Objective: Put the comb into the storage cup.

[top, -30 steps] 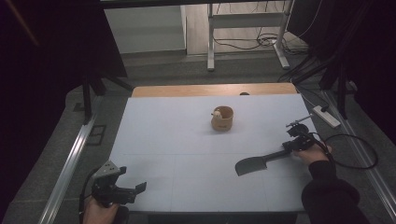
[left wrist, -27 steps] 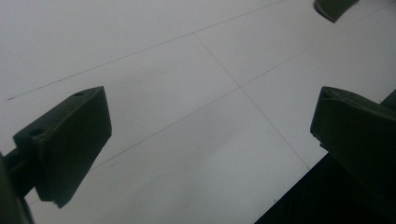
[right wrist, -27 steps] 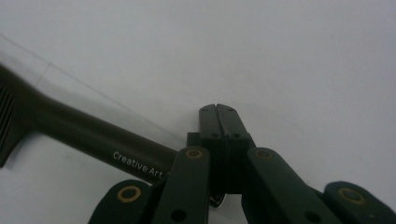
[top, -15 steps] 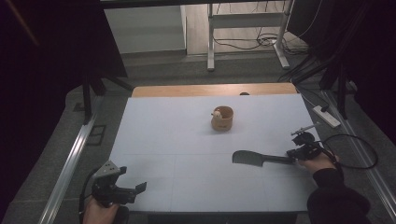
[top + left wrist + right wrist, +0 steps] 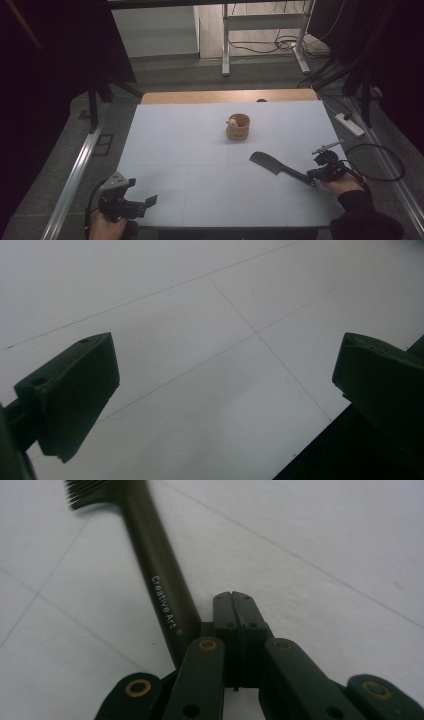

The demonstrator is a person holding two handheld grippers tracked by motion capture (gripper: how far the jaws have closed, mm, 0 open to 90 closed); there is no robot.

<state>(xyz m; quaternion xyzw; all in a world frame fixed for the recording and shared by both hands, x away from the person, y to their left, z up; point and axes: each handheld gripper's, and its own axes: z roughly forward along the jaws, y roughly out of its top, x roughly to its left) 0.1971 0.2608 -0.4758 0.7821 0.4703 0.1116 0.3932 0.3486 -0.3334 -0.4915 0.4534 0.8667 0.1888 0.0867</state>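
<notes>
The right gripper, near the right edge of the white table, has its jaws pressed fully together; in the right gripper view the long dark handle of a flat black comb-like brush runs out from beside and beneath the shut jaws, so the hold looks to be at the handle's very end, off to one side of the jaw line. In the high view the brush slants across the table toward the left and away from the person, its broad head pointing roughly at the small round wooden cup, which stands well apart near the table's middle with something pale in it. The left gripper hangs at the near left corner, jaws wide apart with nothing between them. Risk noted: with so long a lever held at its tip, the brush could swivel or slip from the clamp if the head drags on the surface, and a wide sweep might knock the cup. Not determinable: how the handle seats against the pads, whether the head touches the table, and what the pale item in the cup is.
</notes>
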